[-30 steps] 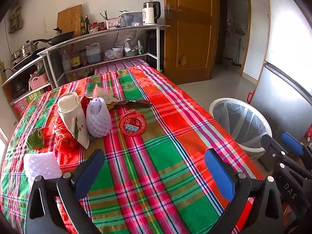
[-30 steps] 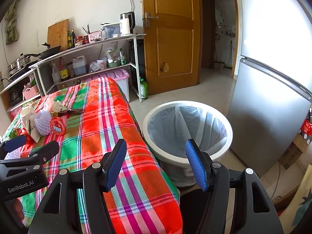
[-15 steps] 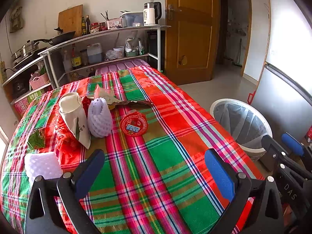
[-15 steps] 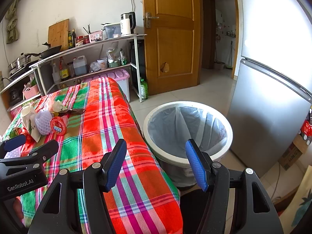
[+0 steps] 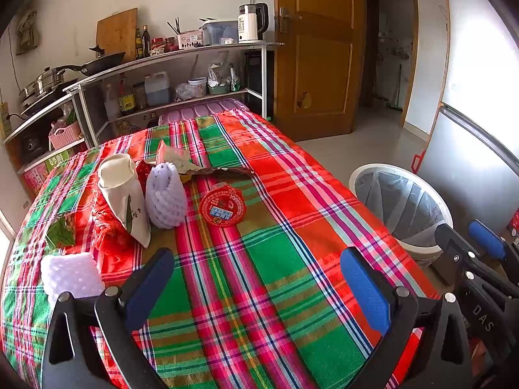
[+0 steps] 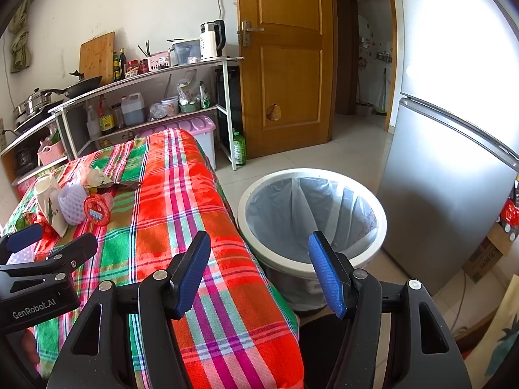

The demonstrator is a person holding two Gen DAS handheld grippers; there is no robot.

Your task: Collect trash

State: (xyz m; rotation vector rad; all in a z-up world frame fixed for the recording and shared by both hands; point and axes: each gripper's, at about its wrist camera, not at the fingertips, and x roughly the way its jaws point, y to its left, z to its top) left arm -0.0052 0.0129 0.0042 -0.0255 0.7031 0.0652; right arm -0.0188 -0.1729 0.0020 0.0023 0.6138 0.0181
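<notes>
light, crushable litter on the plaid table, empty bin waiting beside it

the trash sits in a cluster on the far left part of the red-and-green plaid tablecloth (image 5: 292,227): a round red foil-lidded cup (image 5: 222,206), a lavender foam fruit net (image 5: 165,196) standing on end, a cream paper cone-shaped bag (image 5: 121,191) leaning against it, crumpled red plastic wrap (image 5: 108,227), a white foam pad (image 5: 69,274) and a flattened brown wrapper (image 5: 214,171) behind. all of it looks light and soft; the foam net and bag should squash under a pinch, so grip mid-body. the foil-lidded cup looks stiffer and possibly slippery, best taken across its rim.

the white round bin with a grey liner (image 6: 311,214) stands on the floor just beside the table's right edge; its liner looks empty.

the left gripper (image 5: 258,287) is spread wide and holds nothing, short of the litter. the right gripper (image 6: 259,272) is likewise wide and empty, over the table edge near the bin.
</notes>
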